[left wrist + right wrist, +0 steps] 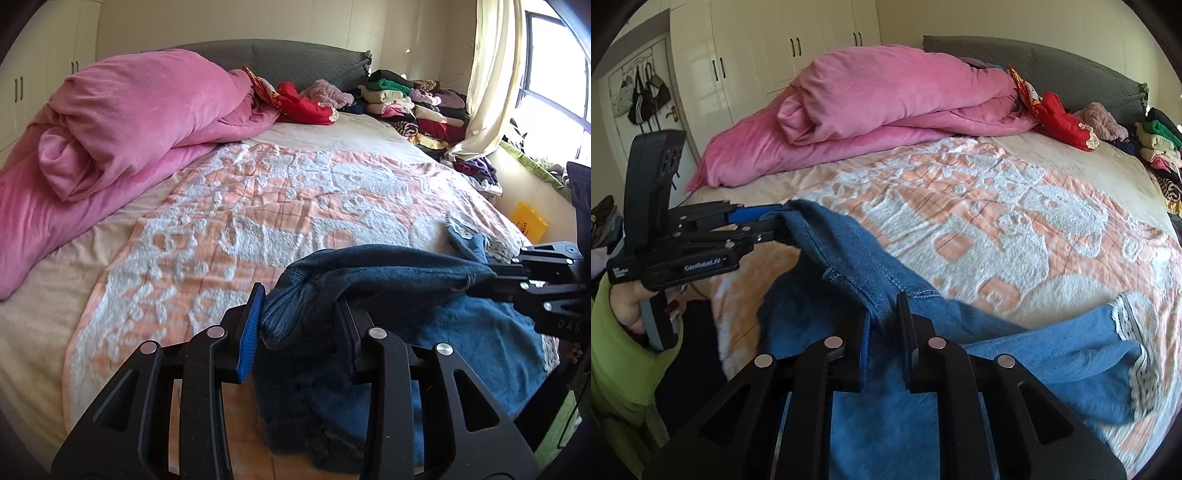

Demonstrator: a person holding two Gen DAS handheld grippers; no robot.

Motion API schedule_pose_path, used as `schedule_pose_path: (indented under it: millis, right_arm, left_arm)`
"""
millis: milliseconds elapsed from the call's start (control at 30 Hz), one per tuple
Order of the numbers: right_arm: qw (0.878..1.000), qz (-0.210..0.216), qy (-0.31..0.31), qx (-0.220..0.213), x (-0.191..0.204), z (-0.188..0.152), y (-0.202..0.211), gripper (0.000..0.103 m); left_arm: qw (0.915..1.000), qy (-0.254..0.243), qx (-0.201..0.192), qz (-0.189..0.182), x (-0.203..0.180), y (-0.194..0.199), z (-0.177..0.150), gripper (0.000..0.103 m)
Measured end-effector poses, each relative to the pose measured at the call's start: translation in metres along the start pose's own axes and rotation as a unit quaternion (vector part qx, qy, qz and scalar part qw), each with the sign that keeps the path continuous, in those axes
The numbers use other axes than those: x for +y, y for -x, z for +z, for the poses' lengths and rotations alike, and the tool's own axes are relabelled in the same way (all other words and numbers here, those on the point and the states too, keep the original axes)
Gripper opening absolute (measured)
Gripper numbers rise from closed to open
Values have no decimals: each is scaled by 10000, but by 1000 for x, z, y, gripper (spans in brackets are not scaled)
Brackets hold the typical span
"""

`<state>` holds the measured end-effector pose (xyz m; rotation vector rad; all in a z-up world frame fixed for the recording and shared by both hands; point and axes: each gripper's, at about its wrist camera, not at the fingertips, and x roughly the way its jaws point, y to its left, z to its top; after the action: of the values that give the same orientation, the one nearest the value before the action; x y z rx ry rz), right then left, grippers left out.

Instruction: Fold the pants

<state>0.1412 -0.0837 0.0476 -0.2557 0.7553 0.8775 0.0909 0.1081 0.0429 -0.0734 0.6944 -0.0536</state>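
Blue denim pants (461, 332) with white lace hems (1126, 314) hang over the near edge of the bed. My left gripper (299, 325) is shut on a thick bunch of the dark denim; it also shows in the right wrist view (775, 225), gripping the pants' left end. My right gripper (884, 321) is shut on a seam of the pants (886, 269); it also shows in the left wrist view (495, 280), gripping the right end. The fabric is stretched between the two grippers, lifted above the bed.
The bed carries an orange and white blanket (277, 206). A rolled pink duvet (129, 122) lies at the left, red cloth (303, 103) by the grey headboard, stacks of folded clothes (417, 107) at the far right. A window and curtain (491, 74) stand right.
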Motion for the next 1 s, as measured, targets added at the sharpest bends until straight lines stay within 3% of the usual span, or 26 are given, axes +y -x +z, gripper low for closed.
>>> schedule_pose_path:
  millis: [633, 867, 1000]
  right_arm:
    - [9987, 60, 101, 490, 61, -78, 3, 12]
    - [9975, 262, 157, 631, 82, -91, -5, 12]
    - [9967, 255, 241, 737, 91, -94, -15, 12]
  left_arm:
    - [9960, -323, 832, -68, -13, -1, -73, 29]
    - [9967, -253, 768, 14, -9, 8, -75, 31]
    - [9964, -159, 826, 99, -3, 6, -75, 38]
